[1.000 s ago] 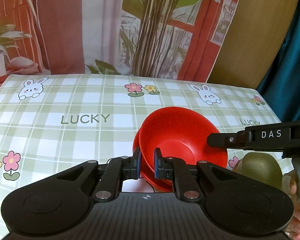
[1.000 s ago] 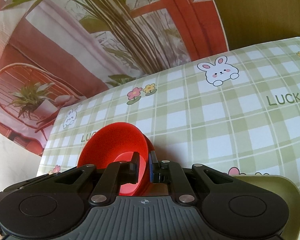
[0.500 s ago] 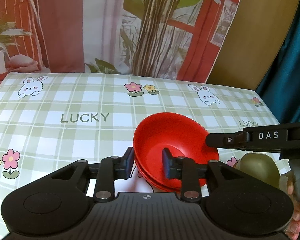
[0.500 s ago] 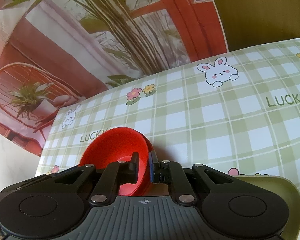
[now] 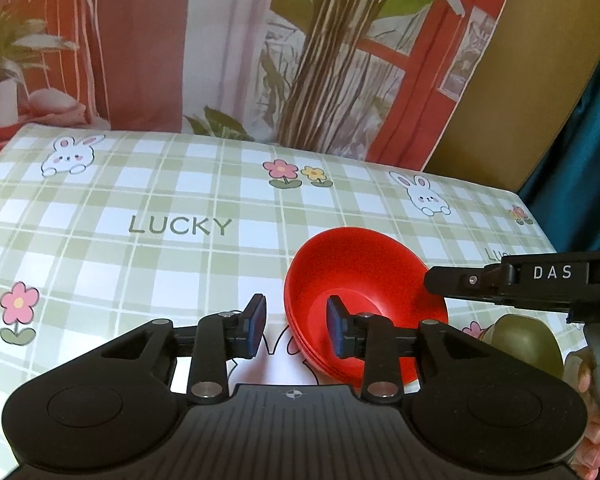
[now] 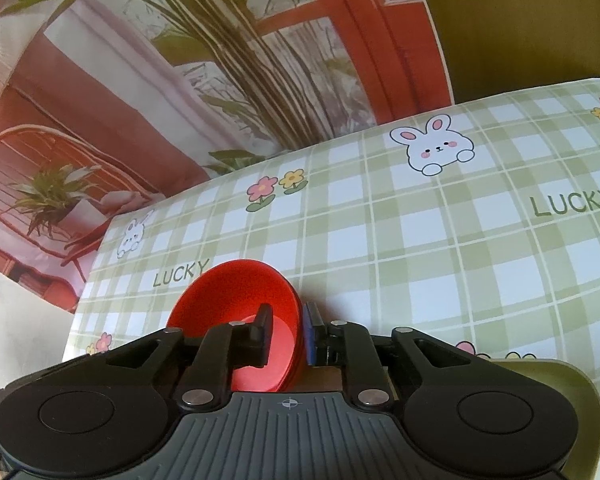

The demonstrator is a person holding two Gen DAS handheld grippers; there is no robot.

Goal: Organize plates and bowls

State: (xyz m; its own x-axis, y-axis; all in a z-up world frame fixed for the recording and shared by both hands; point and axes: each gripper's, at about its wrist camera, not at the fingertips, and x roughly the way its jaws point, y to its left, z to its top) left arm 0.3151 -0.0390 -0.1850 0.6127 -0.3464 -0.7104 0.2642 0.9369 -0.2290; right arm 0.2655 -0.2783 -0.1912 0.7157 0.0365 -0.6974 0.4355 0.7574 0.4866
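The stacked red bowls [image 5: 364,304] sit on the checked tablecloth [image 5: 140,240] near its front edge. The right gripper [image 6: 286,336] pinches their rim; the left gripper [image 5: 296,326] stands open straddling the opposite rim. A green plate [image 6: 556,376] lies beside them.

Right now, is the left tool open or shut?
Open. The left tool has its blue pads spread apart, straddling the rim of the red bowls without pinching it.

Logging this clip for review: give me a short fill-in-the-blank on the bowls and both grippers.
1. The stacked bowls are ____ in colour.
2. The left gripper is ____.
3. The right gripper is shut on the bowls' ____.
4. The tablecloth carries the word ____.

Missing words: red; open; rim; LUCKY
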